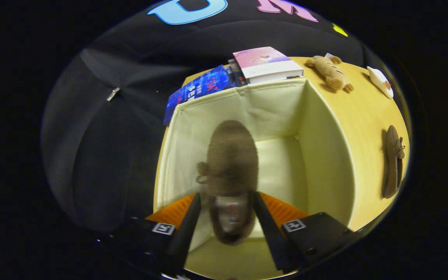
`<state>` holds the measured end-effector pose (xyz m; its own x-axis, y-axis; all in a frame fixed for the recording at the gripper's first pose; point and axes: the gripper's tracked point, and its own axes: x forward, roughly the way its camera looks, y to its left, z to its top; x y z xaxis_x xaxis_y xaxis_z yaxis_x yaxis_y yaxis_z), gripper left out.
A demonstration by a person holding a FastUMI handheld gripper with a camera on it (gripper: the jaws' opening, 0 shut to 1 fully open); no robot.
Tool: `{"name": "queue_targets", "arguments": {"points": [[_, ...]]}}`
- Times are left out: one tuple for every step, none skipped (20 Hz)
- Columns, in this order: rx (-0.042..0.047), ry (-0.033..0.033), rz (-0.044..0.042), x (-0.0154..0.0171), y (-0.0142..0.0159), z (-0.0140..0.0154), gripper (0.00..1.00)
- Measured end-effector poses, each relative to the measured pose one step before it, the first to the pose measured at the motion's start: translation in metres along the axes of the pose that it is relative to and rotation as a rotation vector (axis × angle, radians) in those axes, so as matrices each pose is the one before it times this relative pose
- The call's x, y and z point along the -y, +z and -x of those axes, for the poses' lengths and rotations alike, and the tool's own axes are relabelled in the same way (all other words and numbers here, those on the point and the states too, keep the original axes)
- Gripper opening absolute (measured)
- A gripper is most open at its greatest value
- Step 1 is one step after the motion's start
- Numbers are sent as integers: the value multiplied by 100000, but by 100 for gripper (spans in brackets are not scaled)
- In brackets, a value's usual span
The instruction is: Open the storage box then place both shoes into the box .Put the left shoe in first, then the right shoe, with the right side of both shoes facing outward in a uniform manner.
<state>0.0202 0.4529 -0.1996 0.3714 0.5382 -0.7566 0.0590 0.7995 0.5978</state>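
The wooden table (364,128) carries everything here, and the biggest thing on it is the open storage box (325,155), cream fabric inside, its lid out of the way so the pale floor of it shows. Held over that opening is a brown suede shoe (231,163), toe pointing away toward the far wall of the box, its lace bow sticking out on the left side. The gripper (228,221) has its two black fingers (187,229) pinching the heel end of this shoe, one on each side. Behind the box lie a blue book (198,89) and a pink-and-white book (265,64), touching each other. The other brown shoe (394,161) lies on the table right of the box, well apart from it. Farther back sit a plush toy (329,72) and a small white object (380,81).
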Motion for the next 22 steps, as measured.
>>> {"name": "queue_targets", "arguments": {"points": [[-404, 1589, 976, -444, -10, 316, 94], [503, 1013, 1596, -264, 218, 374, 97], [1269, 642, 1673, -82, 362, 369, 96], [1560, 772, 1397, -190, 332, 704, 97], [1636, 1534, 921, -253, 363, 727, 97], [1787, 1499, 954, -196, 470, 855, 96], [1811, 1303, 1399, 24, 553, 923, 96], [2345, 1179, 1709, 66, 647, 1132, 97], [2712, 1064, 1748, 256, 800, 1109, 96], [2710, 1209, 1553, 311, 797, 1131, 96], [2838, 1064, 1304, 489, 932, 1214, 96], [2838, 309, 1585, 768, 879, 1389, 96], [3277, -321, 1767, 1151, 996, 1355, 96], [3242, -753, 2140, 1354, 1007, 1294, 96], [3038, -1915, 2385, 1792, 792, 1388, 96], [2743, -2411, 2232, 2080, 657, 1376, 96], [2318, -3017, 1725, 2217, 449, 1248, 97], [1595, -3331, 1197, 2413, 88, 1174, 97], [1365, -3772, 606, 2568, 18, 1214, 96], [454, -4090, 357, 2393, -939, 1234, 97], [-424, -3866, 74, 2849, -570, 680, 97], [-741, -4077, -199, 2815, -817, 630, 96]]}}
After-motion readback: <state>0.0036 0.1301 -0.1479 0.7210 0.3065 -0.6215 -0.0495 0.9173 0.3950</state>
